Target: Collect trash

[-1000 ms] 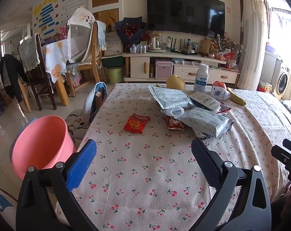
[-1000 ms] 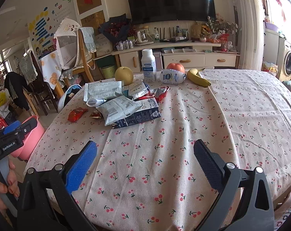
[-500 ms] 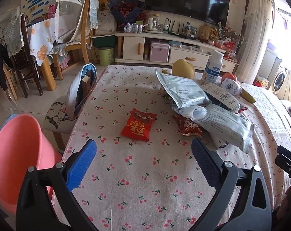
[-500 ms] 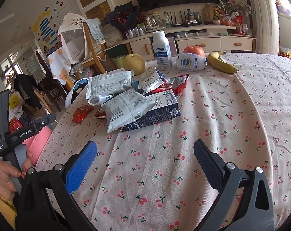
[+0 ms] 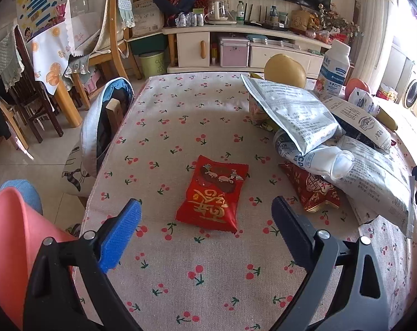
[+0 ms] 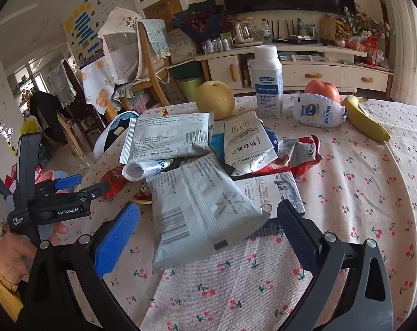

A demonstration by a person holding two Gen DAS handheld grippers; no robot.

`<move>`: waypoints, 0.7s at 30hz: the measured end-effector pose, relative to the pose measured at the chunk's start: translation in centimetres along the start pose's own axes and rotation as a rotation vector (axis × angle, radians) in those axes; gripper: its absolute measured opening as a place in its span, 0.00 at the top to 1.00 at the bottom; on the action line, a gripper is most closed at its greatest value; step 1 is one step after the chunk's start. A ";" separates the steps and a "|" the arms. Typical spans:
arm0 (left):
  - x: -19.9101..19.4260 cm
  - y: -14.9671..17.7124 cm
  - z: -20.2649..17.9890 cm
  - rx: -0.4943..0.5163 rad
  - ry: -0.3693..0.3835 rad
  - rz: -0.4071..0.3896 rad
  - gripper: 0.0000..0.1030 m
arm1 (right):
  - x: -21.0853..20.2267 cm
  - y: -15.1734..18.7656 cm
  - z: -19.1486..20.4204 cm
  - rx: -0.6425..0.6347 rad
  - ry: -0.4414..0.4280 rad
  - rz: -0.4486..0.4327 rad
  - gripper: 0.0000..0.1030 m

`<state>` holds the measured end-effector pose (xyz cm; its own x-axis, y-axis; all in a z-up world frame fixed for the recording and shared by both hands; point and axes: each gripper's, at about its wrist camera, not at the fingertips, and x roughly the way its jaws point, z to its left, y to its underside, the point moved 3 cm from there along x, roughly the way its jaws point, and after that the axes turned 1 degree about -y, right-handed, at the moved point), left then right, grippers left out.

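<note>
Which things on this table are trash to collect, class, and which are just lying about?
Trash to collect:
red snack packet
grey foil bag
flattened milk carton
crumpled red wrapper
pink bin, probably where it goes

Lying about:
pear
white bottle
banana
apple

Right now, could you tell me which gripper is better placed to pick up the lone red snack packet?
Left. The left gripper is open and lined up on the red snack packet; the right gripper faces the grey bag instead.
</note>
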<state>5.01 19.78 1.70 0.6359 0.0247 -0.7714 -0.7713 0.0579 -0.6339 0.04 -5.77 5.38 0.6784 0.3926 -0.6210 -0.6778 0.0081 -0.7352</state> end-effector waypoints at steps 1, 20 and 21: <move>0.3 0.0 0.1 0.000 -0.002 0.005 0.10 | 0.5 -0.2 0.1 -0.020 0.002 -0.001 0.04; 2.8 0.2 -0.4 -0.006 0.010 0.059 0.51 | 4.8 -0.2 1.6 -0.216 0.025 0.110 0.06; 2.7 0.3 -0.4 -0.009 0.007 0.059 0.51 | 5.0 0.0 1.7 -0.226 0.028 0.119 0.09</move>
<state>6.53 19.45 -0.61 0.5894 0.0204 -0.8076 -0.8074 0.0479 -0.5880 2.94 -2.24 2.78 0.6075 0.3531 -0.7116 -0.6745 -0.2438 -0.6968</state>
